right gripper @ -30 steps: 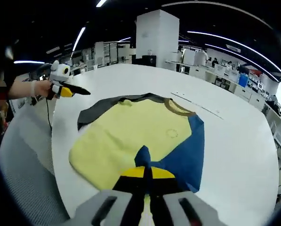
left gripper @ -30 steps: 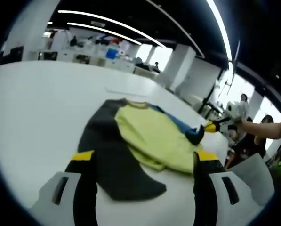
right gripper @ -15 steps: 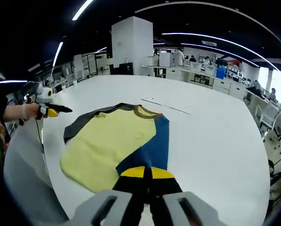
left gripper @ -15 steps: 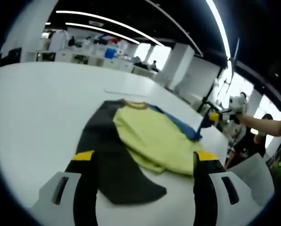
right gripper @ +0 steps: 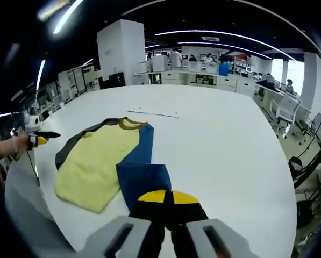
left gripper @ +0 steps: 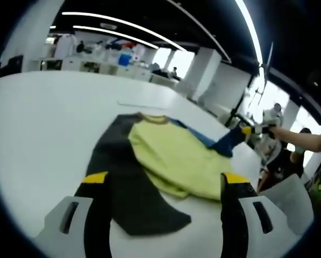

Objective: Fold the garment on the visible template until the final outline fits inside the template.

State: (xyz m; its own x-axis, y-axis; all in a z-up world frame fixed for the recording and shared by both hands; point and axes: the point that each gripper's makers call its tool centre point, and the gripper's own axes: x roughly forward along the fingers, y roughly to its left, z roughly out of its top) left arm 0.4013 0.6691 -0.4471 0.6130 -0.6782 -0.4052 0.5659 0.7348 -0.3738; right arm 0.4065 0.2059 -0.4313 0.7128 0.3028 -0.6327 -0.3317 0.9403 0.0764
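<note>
Right claw (right gripper: 168, 201) was pinching the blue sleeve (right gripper: 144, 183) out past the shirt (right gripper: 98, 164); left claw (left gripper: 161, 185) spread. Overpulling could've dragged everything across the worktop (right gripper: 219, 140).

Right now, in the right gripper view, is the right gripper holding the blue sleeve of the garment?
Yes, the right gripper has its jaws shut on the blue sleeve, pulled away from the yellow body.
</note>
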